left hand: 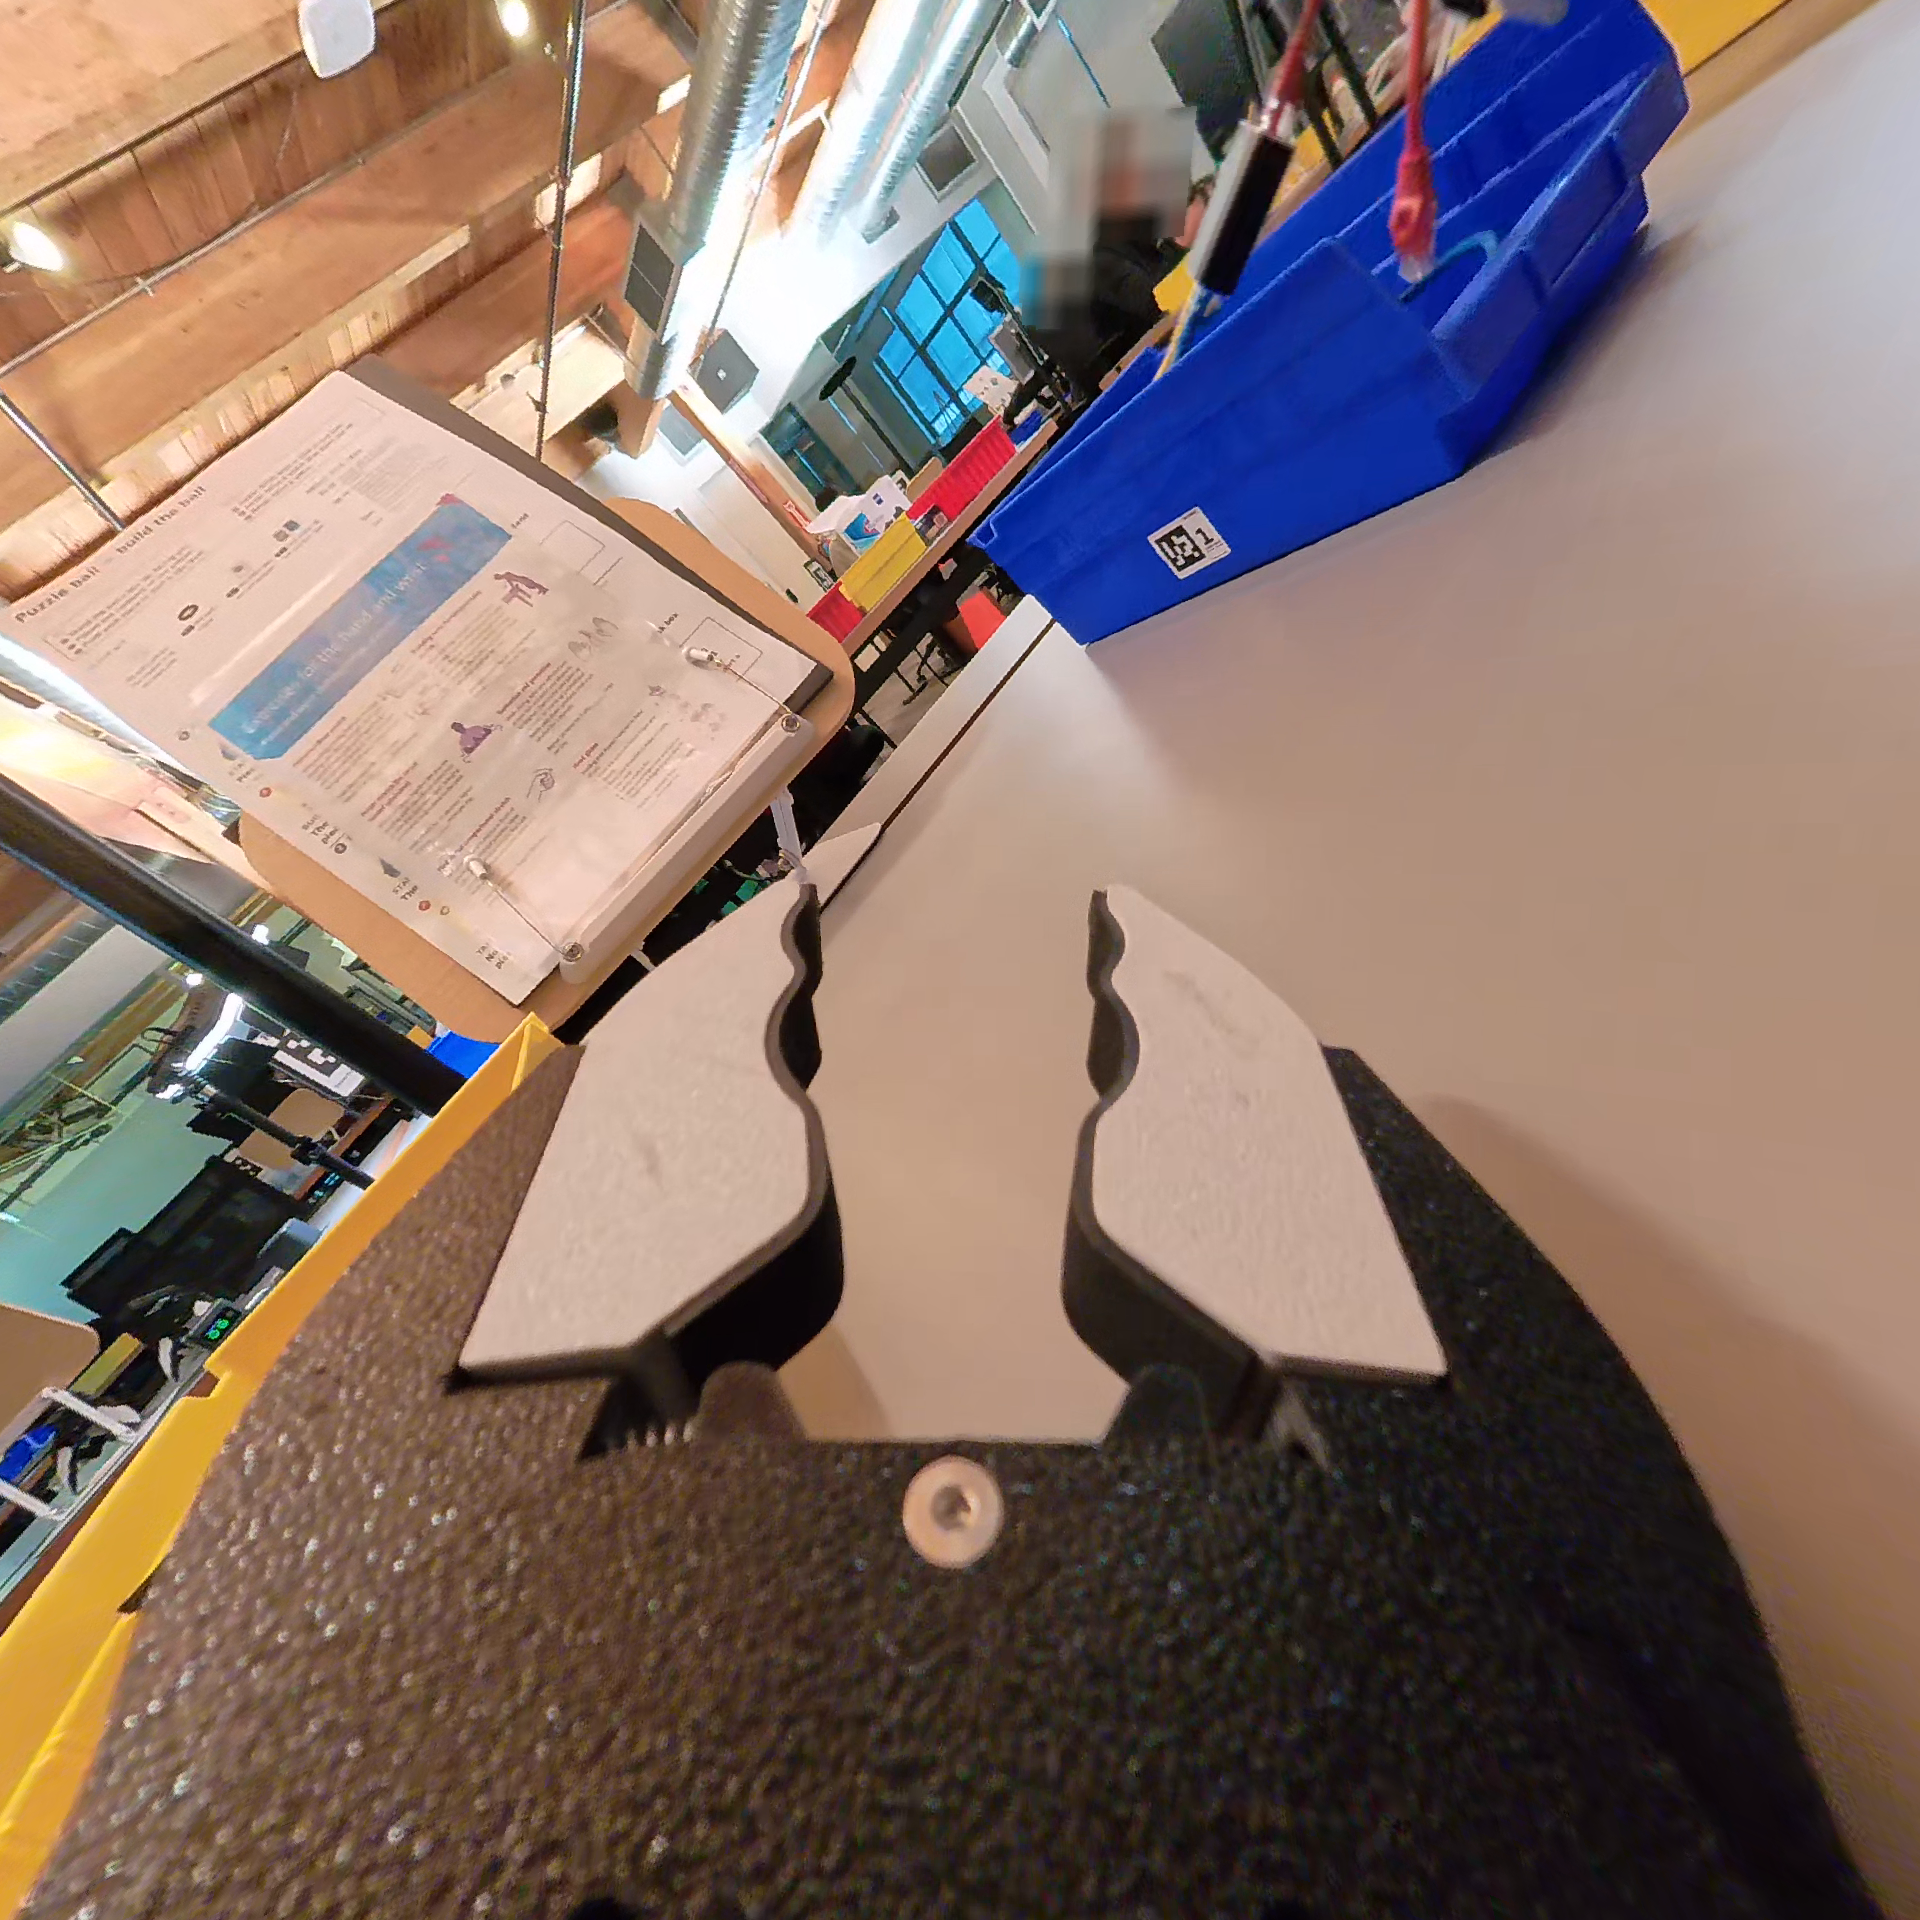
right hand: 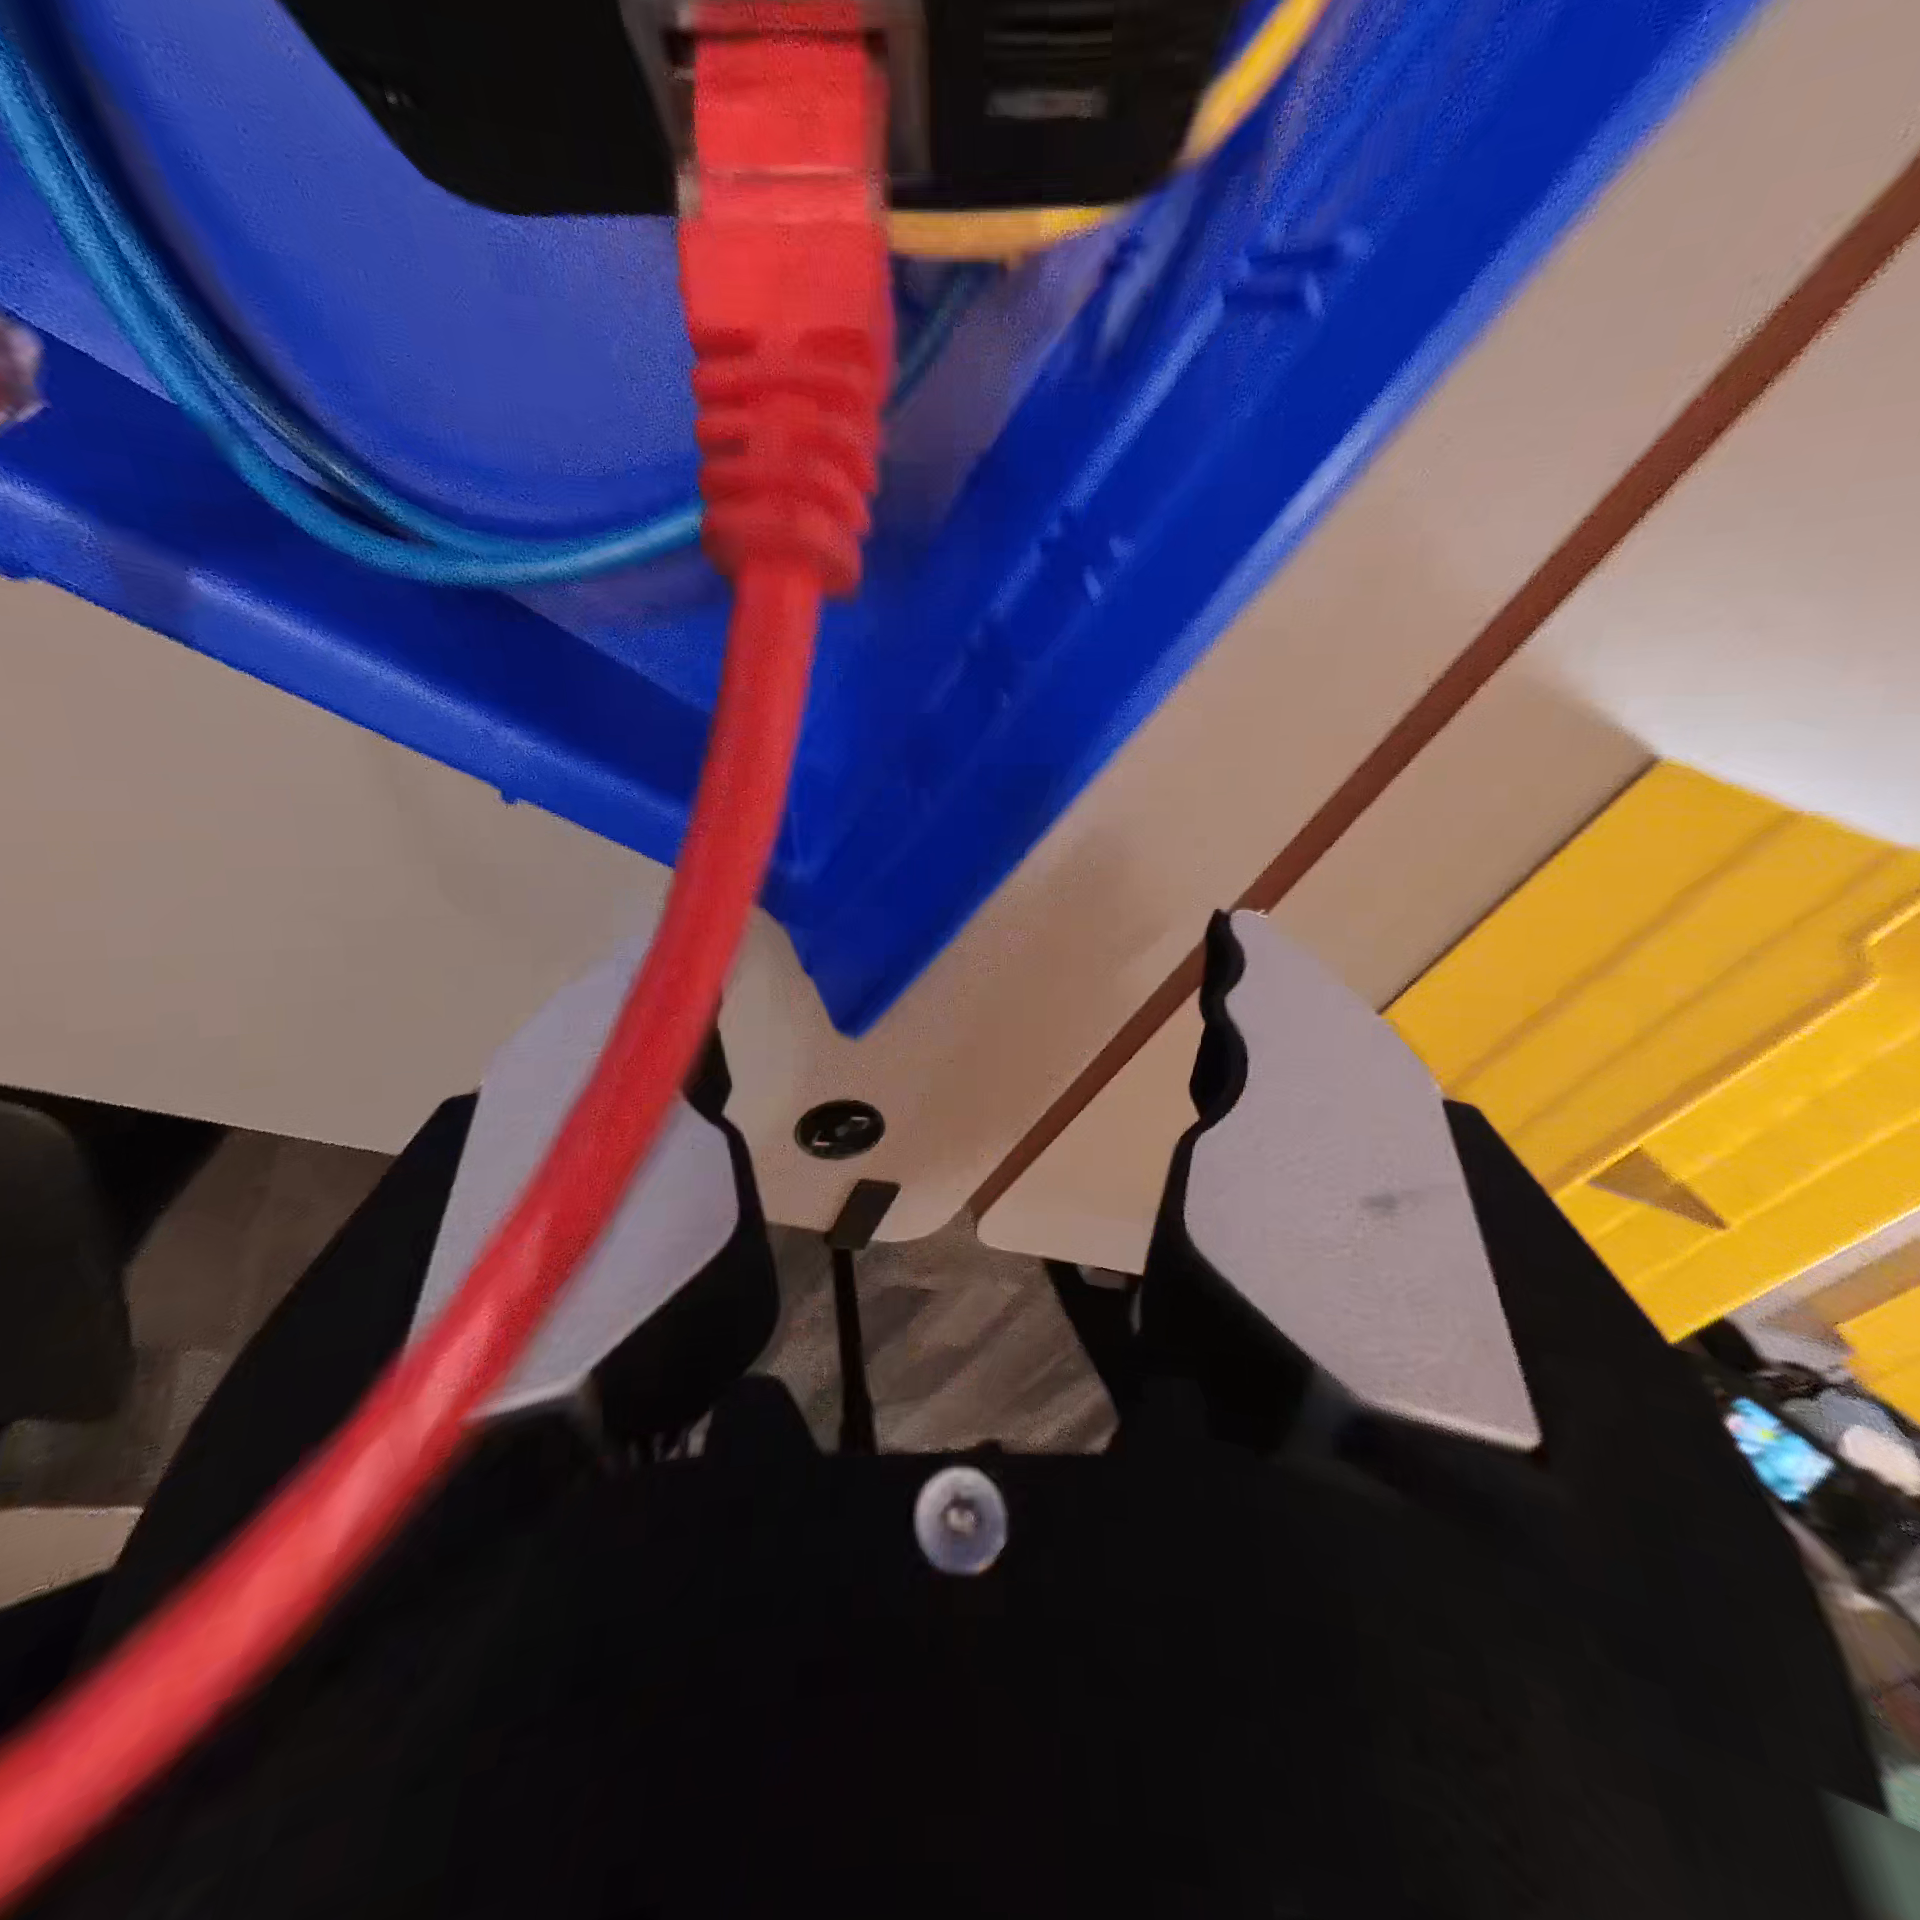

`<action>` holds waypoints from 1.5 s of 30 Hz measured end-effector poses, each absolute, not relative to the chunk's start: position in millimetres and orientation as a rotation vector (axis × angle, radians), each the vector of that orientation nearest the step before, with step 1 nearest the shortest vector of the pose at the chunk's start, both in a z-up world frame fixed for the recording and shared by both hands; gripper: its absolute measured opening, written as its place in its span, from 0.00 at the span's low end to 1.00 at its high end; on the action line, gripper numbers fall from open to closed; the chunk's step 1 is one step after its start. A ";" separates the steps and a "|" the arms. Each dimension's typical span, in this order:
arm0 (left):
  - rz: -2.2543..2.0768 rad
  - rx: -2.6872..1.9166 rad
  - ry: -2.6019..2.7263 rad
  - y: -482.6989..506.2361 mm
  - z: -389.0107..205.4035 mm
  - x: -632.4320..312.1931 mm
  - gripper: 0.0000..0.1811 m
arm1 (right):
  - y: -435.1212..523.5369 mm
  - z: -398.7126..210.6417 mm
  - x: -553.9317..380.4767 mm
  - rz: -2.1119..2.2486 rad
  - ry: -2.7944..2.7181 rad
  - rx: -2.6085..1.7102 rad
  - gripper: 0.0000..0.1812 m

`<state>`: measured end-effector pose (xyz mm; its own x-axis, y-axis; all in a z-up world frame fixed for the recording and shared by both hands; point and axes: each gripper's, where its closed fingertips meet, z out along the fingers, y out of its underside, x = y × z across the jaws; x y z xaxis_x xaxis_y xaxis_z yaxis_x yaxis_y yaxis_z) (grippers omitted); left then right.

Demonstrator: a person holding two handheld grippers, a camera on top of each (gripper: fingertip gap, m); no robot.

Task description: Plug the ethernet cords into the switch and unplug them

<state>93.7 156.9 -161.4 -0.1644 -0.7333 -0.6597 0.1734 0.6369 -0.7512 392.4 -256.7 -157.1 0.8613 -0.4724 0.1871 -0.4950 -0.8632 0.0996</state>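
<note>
The red ethernet cord (right hand: 779,343) sits plugged into the black switch (right hand: 1049,94) in the blue bin (right hand: 1091,540), so both the right gripper (right hand: 971,1049) and the idle left gripper (left hand: 951,997) gape empty.

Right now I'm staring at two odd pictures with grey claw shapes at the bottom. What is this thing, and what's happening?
Those claws are two-finger grippers that a person holds, one in each hand. Each carries a camera looking out along its fingers, so each picture is one gripper's own view.

The left gripper is open and empty, hovering low over a pale table. Farther off sits a blue bin.

The right gripper is also open. Ahead of it a red ethernet cord runs up to its red plug, which appears seated in a dark device, presumably the switch, inside the blue bin. The cord drapes across one finger but is not pinched. A light blue cord curls in the bin too.
</note>
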 end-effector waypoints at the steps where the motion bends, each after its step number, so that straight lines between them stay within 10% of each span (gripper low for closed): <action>1: -0.856 -0.485 1.539 156.9 -161.3 93.6 0.27 | -263.2 -154.9 389.9 0.241 -0.784 2.906 0.48; 16: -0.868 -0.499 1.547 156.8 -161.3 92.9 0.27 | -269.0 -138.8 304.5 0.953 -0.105 3.261 0.44; 39: -1.161 -1.359 1.697 -80.6 -176.8 312.5 0.47 | -219.5 -101.5 280.6 1.865 -1.604 3.321 0.43; 45: -1.030 -1.388 1.684 -45.6 -188.2 328.8 0.12 | -190.4 -94.0 268.9 1.744 -1.550 3.538 0.42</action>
